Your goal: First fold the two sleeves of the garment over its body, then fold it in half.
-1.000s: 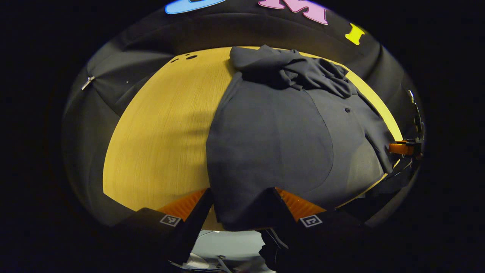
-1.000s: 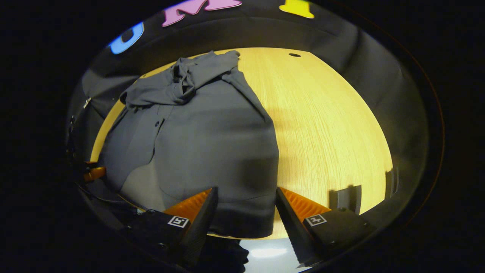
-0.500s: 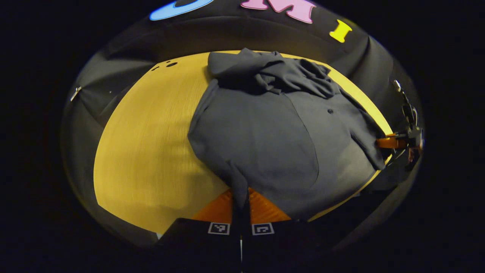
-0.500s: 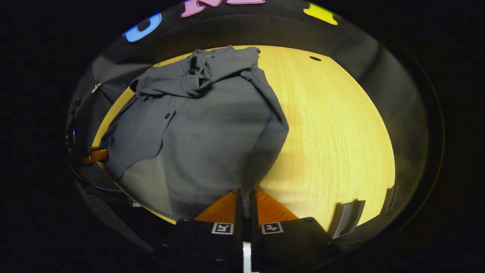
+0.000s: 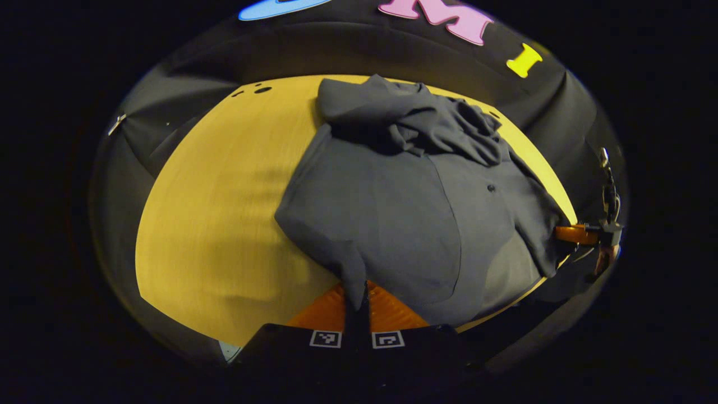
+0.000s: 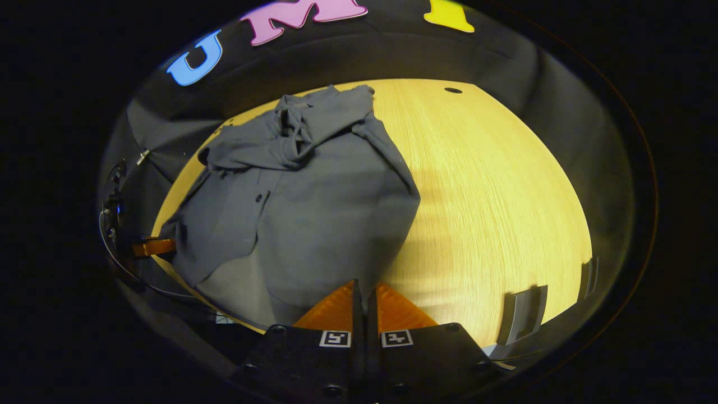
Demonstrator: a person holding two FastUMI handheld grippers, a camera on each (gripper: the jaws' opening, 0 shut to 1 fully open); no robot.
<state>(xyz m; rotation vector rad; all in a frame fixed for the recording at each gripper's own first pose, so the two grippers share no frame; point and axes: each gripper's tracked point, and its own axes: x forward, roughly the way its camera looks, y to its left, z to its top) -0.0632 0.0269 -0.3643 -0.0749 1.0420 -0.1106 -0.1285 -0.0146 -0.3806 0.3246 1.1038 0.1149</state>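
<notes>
A dark grey buttoned garment lies on the yellow wooden table, its sleeves bunched over the far end. In the left gripper view my left gripper is shut on the near left corner of its hem, which is lifted off the table. In the right gripper view the same garment shows, and my right gripper is shut on the near right hem corner. The other gripper shows far right in the left gripper view, and far left in the right gripper view.
The table has bare wood on both sides of the garment. Small holes mark its far edge. Grey brackets stand at the near right edge in the right gripper view. Black cloth walls surround the table.
Both grippers went from open around the hem to shut on its corners. They have since lifted the hem slightly and drawn it up off the near table edge.
</notes>
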